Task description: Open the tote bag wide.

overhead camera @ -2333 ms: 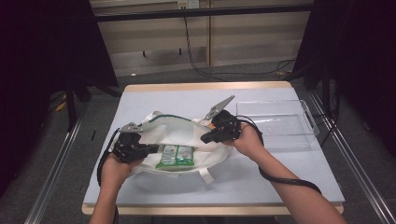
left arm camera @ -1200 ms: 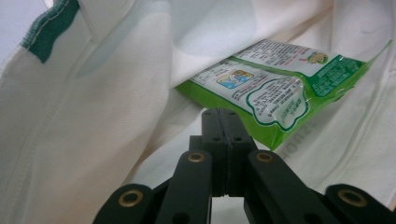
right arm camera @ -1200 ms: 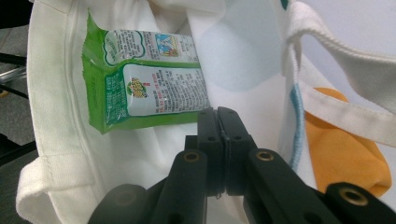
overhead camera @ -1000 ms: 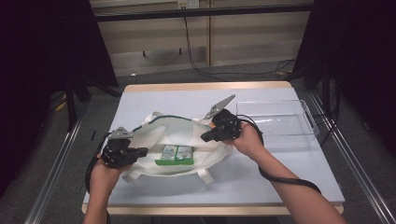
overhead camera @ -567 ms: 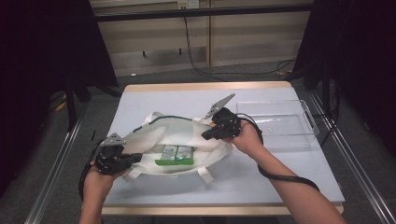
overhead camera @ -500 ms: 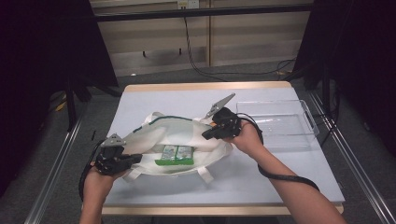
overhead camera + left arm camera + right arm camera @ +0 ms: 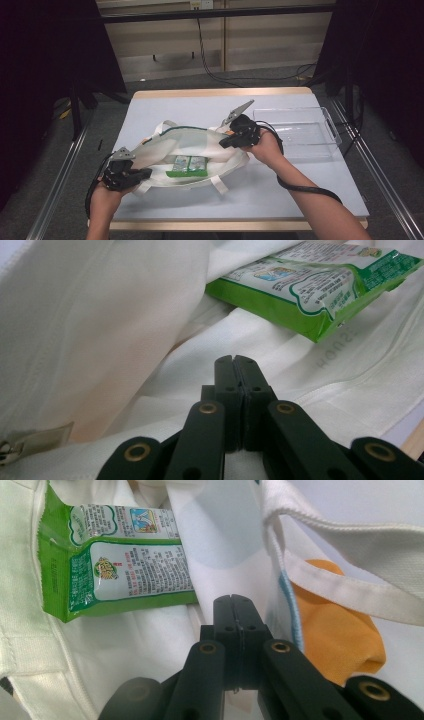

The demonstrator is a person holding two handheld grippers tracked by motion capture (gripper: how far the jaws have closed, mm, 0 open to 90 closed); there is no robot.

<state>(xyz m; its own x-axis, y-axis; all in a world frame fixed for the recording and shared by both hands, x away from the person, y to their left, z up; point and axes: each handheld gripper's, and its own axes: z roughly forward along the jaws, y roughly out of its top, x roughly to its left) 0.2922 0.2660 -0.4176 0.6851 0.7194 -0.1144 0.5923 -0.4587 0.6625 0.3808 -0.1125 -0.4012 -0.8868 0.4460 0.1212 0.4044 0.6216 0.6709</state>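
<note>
Since earlier, left tongs [image 7: 145,173] slid toward lower left, stretching the soft cream cloth bag [image 7: 165,152] at the high view's centre. Left gripper view: tongs [image 7: 234,360] together over fabric; glossy green packet [image 7: 320,285] upper right. Right gripper view: tongs [image 7: 234,599] together beside bag's woven strap [image 7: 350,587]

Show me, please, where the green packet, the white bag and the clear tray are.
green packet [image 7: 188,165], high view, its printed face.
white bag [image 7: 165,150], high view, its upper cloth.
clear tray [image 7: 327,150], high view, its near rim.

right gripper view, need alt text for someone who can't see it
Shut black tongs rise over a white cloth bag, with a green snack packet lying at upper left and an orange cloth under a bag strap at right.
</note>
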